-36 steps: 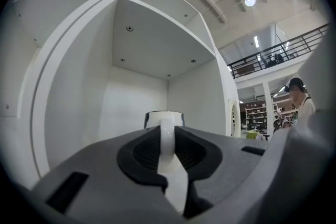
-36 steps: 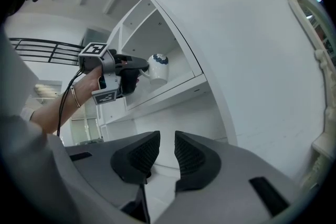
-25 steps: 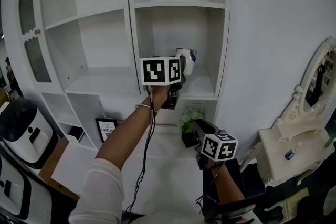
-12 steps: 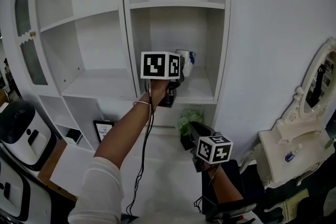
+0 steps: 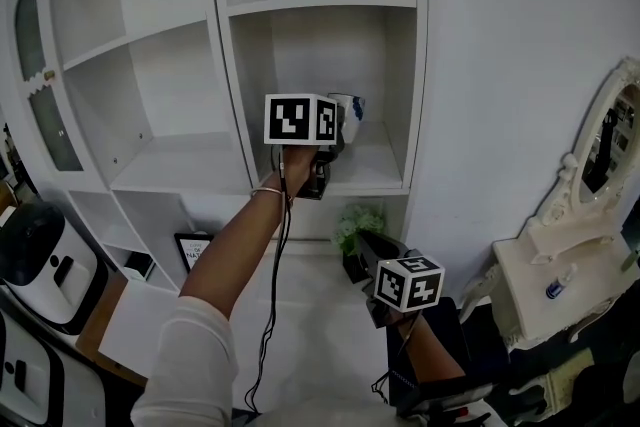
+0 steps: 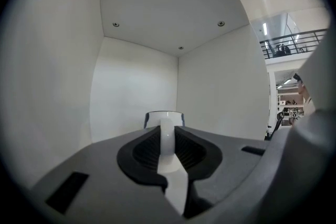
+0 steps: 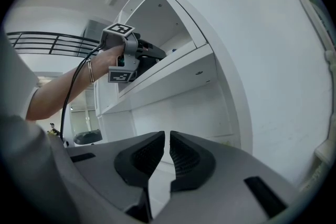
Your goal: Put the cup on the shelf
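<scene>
A white cup with blue print (image 5: pixel 350 115) is inside the middle right compartment of the white shelf unit, just above its board (image 5: pixel 380 173). My left gripper (image 5: pixel 338 127) is shut on the cup's handle. In the left gripper view the white handle (image 6: pixel 166 134) is pinched between the pads, with the cup's rim (image 6: pixel 164 114) beyond it and the compartment's walls all round. My right gripper (image 5: pixel 366 247) hangs low by the shelf's foot. Its jaws (image 7: pixel 168 152) are shut with nothing between them, and it sees the left gripper (image 7: pixel 137 57) up at the shelf.
A small potted plant (image 5: pixel 358 231) stands in the compartment below the cup. A framed picture (image 5: pixel 195 247) leans in the lower left compartment. A white appliance (image 5: pixel 35 260) sits at the left. An ornate mirror (image 5: pixel 610 150) and a dressing table (image 5: pixel 530 285) with a small bottle (image 5: pixel 556 288) stand at the right.
The view has turned a little, so the shelf sits further left. My left gripper stays in the compartment with the cup. The right gripper has barely moved.
</scene>
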A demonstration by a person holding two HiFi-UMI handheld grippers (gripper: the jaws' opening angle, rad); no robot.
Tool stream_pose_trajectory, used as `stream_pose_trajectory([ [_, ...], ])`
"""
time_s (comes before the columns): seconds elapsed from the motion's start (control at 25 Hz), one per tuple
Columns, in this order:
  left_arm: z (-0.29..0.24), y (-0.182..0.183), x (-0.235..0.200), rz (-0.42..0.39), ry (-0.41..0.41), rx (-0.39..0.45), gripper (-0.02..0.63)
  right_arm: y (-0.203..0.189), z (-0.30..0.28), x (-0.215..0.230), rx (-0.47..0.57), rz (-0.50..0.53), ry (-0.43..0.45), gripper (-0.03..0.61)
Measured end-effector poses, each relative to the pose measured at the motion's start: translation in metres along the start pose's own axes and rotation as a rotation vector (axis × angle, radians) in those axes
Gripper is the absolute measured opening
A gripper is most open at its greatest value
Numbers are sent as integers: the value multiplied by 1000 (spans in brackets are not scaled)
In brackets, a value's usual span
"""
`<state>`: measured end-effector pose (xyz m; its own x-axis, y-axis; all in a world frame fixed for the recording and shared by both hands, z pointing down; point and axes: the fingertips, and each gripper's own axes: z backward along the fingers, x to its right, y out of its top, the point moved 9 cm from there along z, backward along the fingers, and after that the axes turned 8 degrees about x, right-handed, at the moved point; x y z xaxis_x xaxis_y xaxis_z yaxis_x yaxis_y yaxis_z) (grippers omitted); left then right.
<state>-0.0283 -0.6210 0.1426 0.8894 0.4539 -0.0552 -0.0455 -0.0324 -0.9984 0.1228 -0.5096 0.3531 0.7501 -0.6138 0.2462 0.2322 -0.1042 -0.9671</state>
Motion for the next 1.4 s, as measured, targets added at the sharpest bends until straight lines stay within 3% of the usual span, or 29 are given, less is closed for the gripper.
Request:
stream_pose_trajectory([
  [0.28,-1,-3,3,-31,-11,-27,61,-3,2,1,8,-33,14,49],
  [0.72,7,-3,3,-1,16,-87,64,-6,7,-3,19,-42,7,49],
  [1.4,25,-16,1,-18,5,-114,67,-8,12,-17,28,-53,10,49],
])
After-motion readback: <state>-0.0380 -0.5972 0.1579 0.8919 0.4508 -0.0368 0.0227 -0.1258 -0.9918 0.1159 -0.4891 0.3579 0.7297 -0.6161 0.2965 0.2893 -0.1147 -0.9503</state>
